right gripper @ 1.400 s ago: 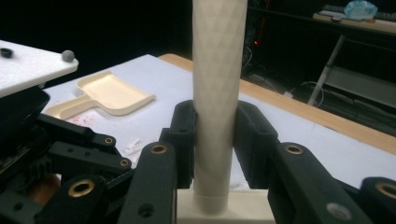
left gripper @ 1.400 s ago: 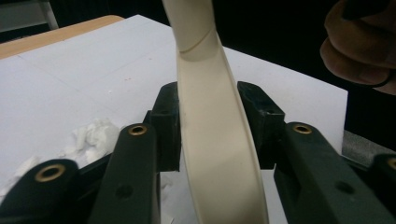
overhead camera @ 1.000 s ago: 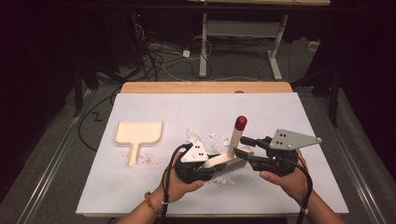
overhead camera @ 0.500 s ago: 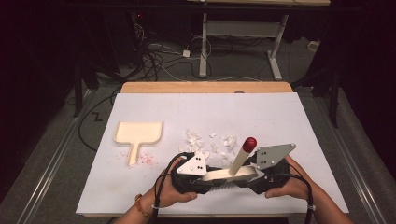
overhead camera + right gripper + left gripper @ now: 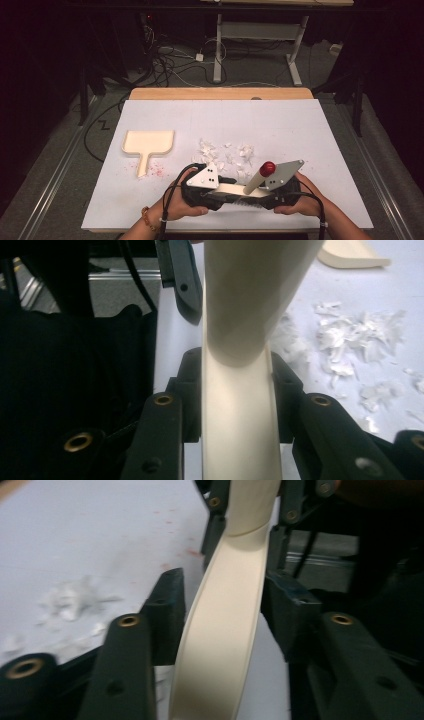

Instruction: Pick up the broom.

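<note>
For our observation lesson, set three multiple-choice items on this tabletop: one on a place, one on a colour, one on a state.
1. The dustpan lies: A) right of the paper scraps B) left of them C) in a gripper.
2. The tip of the brush handle is: A) red B) blue C) green.
3. The right gripper is: A) open above the dustpan B) holding scraps C) shut on the brush.
Answers: 1 B, the high view shows it left of the scraps; 2 A, the handle ends in a red knob; 3 C, its fingers, which have just been closing, press the brush's sides.
</note>
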Motion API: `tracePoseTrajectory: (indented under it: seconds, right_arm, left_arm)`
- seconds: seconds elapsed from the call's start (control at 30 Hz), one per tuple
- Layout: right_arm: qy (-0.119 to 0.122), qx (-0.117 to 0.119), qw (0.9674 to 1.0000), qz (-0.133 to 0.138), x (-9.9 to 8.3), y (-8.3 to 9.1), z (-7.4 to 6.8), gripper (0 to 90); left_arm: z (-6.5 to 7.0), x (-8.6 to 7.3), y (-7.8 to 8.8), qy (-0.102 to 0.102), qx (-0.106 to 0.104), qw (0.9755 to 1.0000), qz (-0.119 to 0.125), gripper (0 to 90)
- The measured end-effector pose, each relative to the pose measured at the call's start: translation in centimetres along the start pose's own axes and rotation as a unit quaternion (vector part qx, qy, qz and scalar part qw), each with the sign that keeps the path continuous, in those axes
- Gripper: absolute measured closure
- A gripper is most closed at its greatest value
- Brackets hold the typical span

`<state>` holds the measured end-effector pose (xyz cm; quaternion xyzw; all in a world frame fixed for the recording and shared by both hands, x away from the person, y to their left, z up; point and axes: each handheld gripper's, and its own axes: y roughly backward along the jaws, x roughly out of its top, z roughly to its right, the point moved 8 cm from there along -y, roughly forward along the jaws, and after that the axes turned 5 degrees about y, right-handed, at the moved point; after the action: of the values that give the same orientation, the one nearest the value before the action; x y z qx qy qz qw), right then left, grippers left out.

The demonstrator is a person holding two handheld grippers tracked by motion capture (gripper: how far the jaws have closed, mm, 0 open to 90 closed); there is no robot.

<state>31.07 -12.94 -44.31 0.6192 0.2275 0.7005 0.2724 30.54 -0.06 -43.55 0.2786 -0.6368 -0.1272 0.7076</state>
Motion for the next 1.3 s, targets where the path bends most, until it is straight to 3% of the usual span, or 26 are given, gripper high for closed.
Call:
tracePoseTrajectory:
  seconds: [0.1,0.17,0.23,0.33,0.4,0.43,0.53,0.57,0.6,0.67,0.83,0.97,1.07,1.17,1.27,1.3]
  right_arm:
    - [-0.003,-0.026,0.9996,0.003,0.0,0.5,0.7,68.1]
    - [-0.016,-0.043,0.9989,0.003,-0.2,1.1,1.2,68.1]
    - [-0.029,-0.069,0.9972,0.011,-0.2,1.8,2.0,68.1]
    - [-0.046,-0.105,0.9932,0.018,-0.4,3.1,3.1,68.1]
    - [-0.057,-0.124,0.9904,0.021,-0.6,3.9,3.8,68.1]
    - [-0.059,-0.133,0.9891,0.022,-0.6,4.2,4.0,68.1]
    - [-0.069,-0.159,0.9847,0.018,-1.0,5.0,4.8,68.1]
    - [-0.073,-0.170,0.9826,0.019,-1.1,5.3,5.1,68.1]
    - [-0.077,-0.174,0.9817,0.019,-1.2,5.5,5.4,68.1]
    - [-0.080,-0.186,0.9790,0.022,-1.4,5.9,5.9,68.1]
    - [-0.074,-0.204,0.9760,0.017,-2.1,6.6,6.7,68.0]
    - [-0.085,-0.225,0.9707,0.010,-2.8,7.2,7.4,68.0]
    - [-0.099,-0.247,0.9639,0.004,-3.3,7.7,8.3,68.0]
    - [-0.116,-0.265,0.9573,0.003,-3.8,7.9,9.3,68.1]
    - [-0.126,-0.295,0.9470,-0.018,-4.7,7.7,10.6,68.1]
    - [-0.127,-0.297,0.9462,-0.021,-5.0,7.7,10.9,68.1]
  left_arm:
    - [-0.7,-0.4,1.0,-0.002,0.035,0.9994,-0.004,40.9]
    - [-1.1,-0.8,1.9,-0.006,0.082,0.9966,-0.003,31.3]
    - [-1.8,-1.6,2.7,-0.007,0.131,0.9913,-0.005,25.9]
    - [-2.9,-3.2,3.9,0.005,0.182,0.9832,-0.004,20.3]
    - [-3.7,-4.5,4.6,0.016,0.203,0.9791,-0.004,18.8]
    - [-4.3,-5.2,5.1,0.019,0.222,0.9750,-0.003,18.7]
    - [-5.2,-6.8,6.1,0.032,0.242,0.9696,-0.001,18.6]
    - [-5.5,-7.5,6.5,0.035,0.258,0.9655,-0.004,17.8]
    - [-5.5,-7.5,6.5,0.035,0.258,0.9655,-0.004,17.4]
    - [-5.8,-8.9,7.5,0.047,0.275,0.9602,-0.010,17.4]
    - [-6.1,-11.1,8.6,0.075,0.297,0.9521,-0.004,17.5]
    - [-5.6,-12.1,8.7,0.082,0.297,0.9514,0.000,17.5]
    - [-5.5,-12.1,9.2,0.080,0.309,0.9475,0.004,17.5]
    - [-5.6,-12.0,9.7,0.093,0.313,0.9449,0.022,17.5]
    - [-5.8,-12.3,10.2,0.095,0.322,0.9415,0.027,17.5]
    - [-5.8,-12.5,10.3,0.100,0.323,0.9406,0.028,17.5]
